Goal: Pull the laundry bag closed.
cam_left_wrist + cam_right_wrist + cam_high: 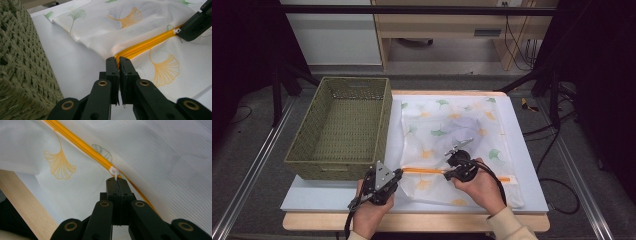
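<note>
Right tool point(117, 181) clenched on white zipper pull point(114, 172); orange zipper point(424, 171) runs straight leftward to left tool point(119, 62), clenched on zipper end.

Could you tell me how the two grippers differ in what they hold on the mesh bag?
The left gripper clamps the end of the orange zipper; the right gripper pinches the white zipper pull. The left sits at the bag's edge, the right farther along. Both are shut.

Black grippers with brass rivets point(102, 83), black cables, cream sleeves point(509, 225).
</note>
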Demonstrator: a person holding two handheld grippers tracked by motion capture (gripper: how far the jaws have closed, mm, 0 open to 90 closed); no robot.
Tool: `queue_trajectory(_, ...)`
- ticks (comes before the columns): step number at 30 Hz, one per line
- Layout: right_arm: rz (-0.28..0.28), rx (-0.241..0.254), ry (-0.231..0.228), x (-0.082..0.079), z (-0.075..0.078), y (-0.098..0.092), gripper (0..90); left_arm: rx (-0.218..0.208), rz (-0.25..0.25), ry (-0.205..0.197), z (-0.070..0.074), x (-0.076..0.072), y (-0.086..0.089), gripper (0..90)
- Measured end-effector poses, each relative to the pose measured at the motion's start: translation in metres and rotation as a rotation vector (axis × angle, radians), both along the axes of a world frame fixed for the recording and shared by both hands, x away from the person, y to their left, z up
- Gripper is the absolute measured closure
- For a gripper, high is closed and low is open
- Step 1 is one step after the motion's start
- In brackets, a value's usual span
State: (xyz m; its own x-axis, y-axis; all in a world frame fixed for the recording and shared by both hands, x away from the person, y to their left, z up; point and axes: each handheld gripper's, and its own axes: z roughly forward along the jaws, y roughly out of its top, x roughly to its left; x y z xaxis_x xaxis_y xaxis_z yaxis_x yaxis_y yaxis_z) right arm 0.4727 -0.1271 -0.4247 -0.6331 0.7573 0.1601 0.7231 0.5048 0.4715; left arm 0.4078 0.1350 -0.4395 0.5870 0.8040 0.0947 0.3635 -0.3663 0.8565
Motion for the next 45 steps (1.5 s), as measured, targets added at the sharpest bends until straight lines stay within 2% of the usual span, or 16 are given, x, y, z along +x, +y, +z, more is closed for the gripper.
queue_trajectory(8,-0.004,0.043,-0.002,-0.002,-0.003,-0.015,90.0,0.001,-0.001,0.006,-0.002,0.000,-0.001,86.5)
queue_trajectory(11,-0.005,0.042,-0.014,-0.004,-0.004,-0.019,90.0,0.005,0.003,0.005,-0.002,0.000,-0.001,86.5)
queue_trajectory(19,-0.032,0.066,-0.005,-0.004,-0.006,-0.033,90.0,0.009,0.005,0.008,-0.003,0.000,0.000,86.5)
queue_trajectory(27,-0.027,0.071,-0.018,-0.007,-0.004,-0.039,90.0,0.009,0.002,0.009,-0.003,-0.001,-0.001,86.5)
queue_trajectory(37,-0.061,0.061,-0.030,-0.013,-0.004,-0.050,90.0,0.004,0.000,0.006,-0.002,-0.001,-0.001,86.5)
queue_trajectory(42,-0.069,0.071,-0.021,-0.014,-0.006,-0.054,90.0,0.007,-0.004,0.004,-0.002,-0.002,-0.004,86.5)
queue_trajectory(45,-0.083,0.054,-0.023,-0.014,-0.008,-0.057,90.0,0.007,-0.001,0.002,-0.001,-0.001,-0.002,86.6)
